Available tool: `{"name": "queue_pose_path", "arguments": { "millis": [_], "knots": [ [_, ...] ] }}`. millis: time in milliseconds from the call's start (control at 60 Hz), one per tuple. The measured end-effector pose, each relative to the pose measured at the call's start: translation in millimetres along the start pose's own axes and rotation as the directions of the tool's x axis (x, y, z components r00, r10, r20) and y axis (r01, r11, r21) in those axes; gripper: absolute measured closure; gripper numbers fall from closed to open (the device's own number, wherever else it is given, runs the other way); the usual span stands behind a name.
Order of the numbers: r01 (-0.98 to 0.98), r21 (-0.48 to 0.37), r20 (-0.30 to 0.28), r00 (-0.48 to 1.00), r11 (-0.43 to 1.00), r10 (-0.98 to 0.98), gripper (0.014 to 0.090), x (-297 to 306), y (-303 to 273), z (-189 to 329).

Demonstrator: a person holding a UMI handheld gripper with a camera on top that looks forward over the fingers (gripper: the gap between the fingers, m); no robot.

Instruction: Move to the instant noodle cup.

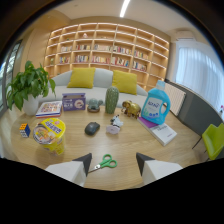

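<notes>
The noodle cup [49, 133] is not yet being reached; the gripper [114, 161] is being held released, well apart from it.

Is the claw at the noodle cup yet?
Not yet. The claw is open and empty over the wooden table, with green scissors lying between its fingers. The yellow noodle cup stands ahead and off to the left, beside a puzzle cube. Swinging left and closing in is what remains.
</notes>
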Motion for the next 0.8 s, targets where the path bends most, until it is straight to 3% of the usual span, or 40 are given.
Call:
{"name": "queue_pose_path", "arguments": {
  "millis": [383, 600, 800],
  "knots": [
    [0.042, -0.018, -0.016, 0.999, 0.999, -0.043, 0.0206, -15, 21, -48],
    [0.039, -0.031, 0.072, 0.997, 0.999, -0.036, 0.0204, -78, 46, -89],
    [0.025, -0.013, 0.154, 0.988, 1.000, -0.022, 0.0204, -155, 43, -89]
  ]
}}
